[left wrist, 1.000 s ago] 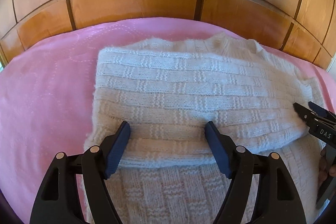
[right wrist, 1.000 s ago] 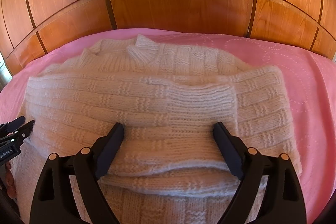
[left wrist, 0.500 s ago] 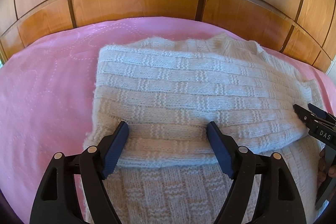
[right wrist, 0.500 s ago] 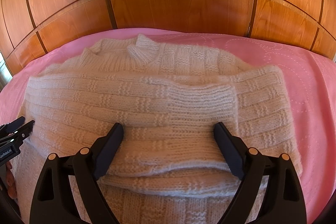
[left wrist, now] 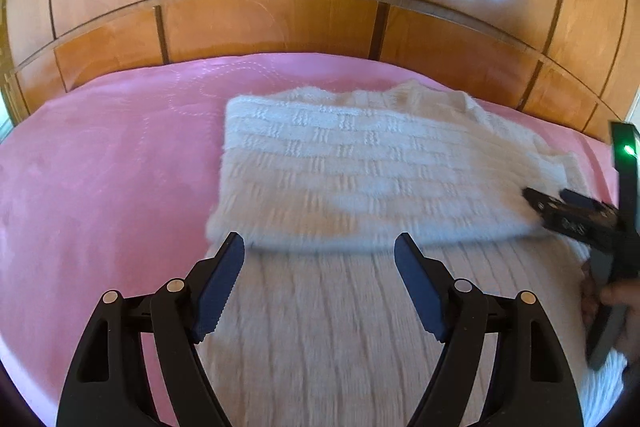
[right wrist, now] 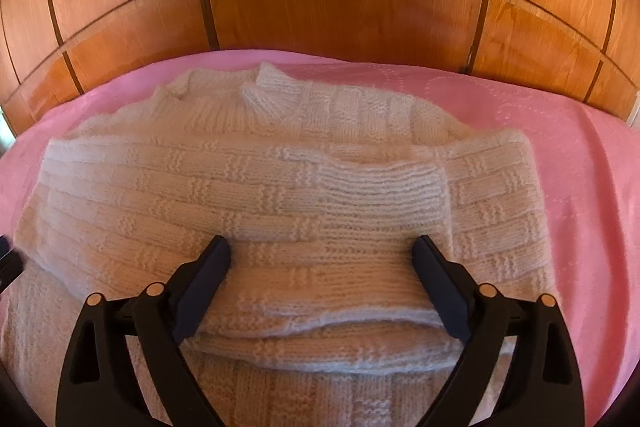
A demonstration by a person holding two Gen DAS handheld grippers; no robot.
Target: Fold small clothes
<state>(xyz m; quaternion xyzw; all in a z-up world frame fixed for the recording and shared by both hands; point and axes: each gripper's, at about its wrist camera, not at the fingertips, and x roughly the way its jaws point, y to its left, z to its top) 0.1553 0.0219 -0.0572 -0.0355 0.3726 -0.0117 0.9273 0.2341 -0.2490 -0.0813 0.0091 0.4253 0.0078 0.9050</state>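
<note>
While the white knitted sweater (right wrist: pixel 280 211) lay part-folded on the pink bedspread (left wrist: pixel 100 187), with a wooden panelled wall (right wrist: pixel 340 7) behind, both grippers stood over its near portion. Left gripper (left wrist: pixel 320 255): jaws apart, nothing between the pads, fingertips just short of the folded edge above the flat lower layer; its view was motion-blurred. Right gripper (right wrist: pixel 322 253): jaws opening, very wide, straddling the folded-over layer with the knit lying between the fingers; the pads were not pressing on it. The sweater's collar (right wrist: pixel 272 95) sat at the far side. In the left view the right gripper (left wrist: pixel 568 215) appeared at the sweater's right edge, a hand (left wrist: pixel 616 303) on its handle.
</note>
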